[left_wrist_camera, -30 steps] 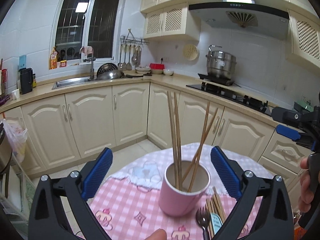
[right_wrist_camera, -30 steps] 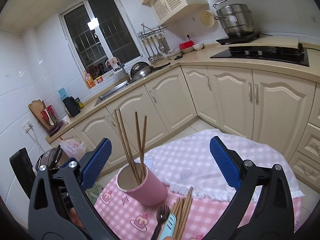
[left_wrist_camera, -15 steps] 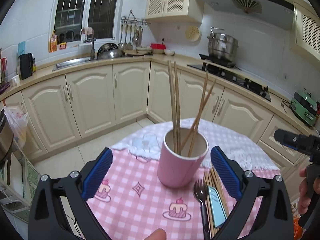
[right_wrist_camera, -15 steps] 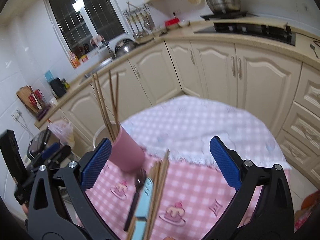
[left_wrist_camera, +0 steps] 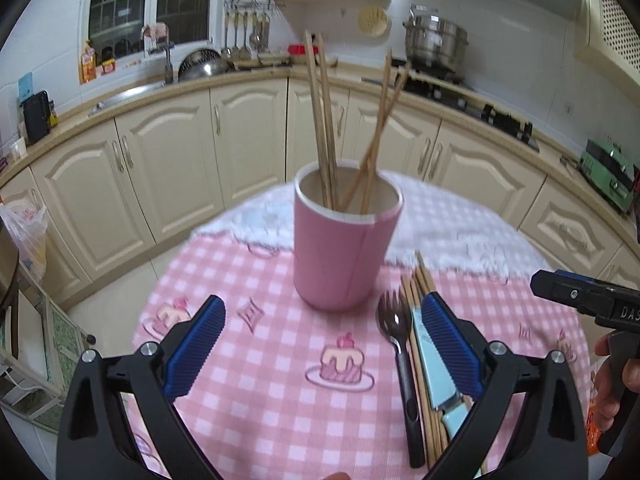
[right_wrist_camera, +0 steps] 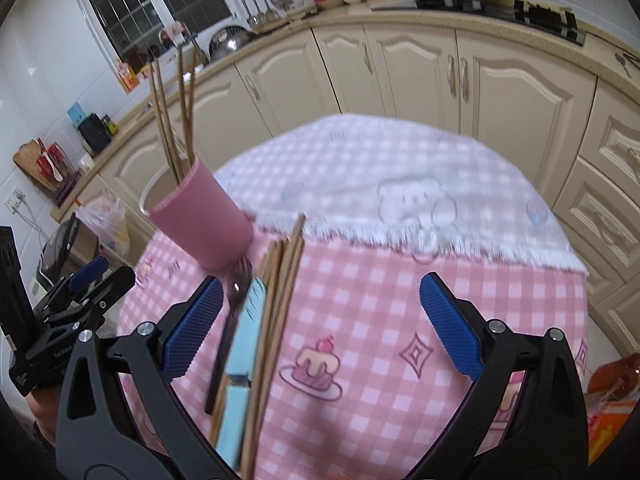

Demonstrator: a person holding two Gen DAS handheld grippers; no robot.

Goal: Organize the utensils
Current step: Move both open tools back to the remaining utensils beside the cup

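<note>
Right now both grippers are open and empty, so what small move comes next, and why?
Probably lower the right gripper onto the loose chopsticks lying beside the knife and fork. The pink cup already holds four, and that bundle lies nearest its left finger.

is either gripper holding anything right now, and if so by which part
Nothing is held. The left gripper and right gripper are both open above the table, their fingers clear of the loose chopsticks.

Pink cup (left_wrist_camera: 346,248), pink-checked tablecloth (left_wrist_camera: 280,400)

Left gripper (left_wrist_camera: 322,344) fingers spread wide, right gripper (right_wrist_camera: 320,326) likewise, both seemingly empty
</note>
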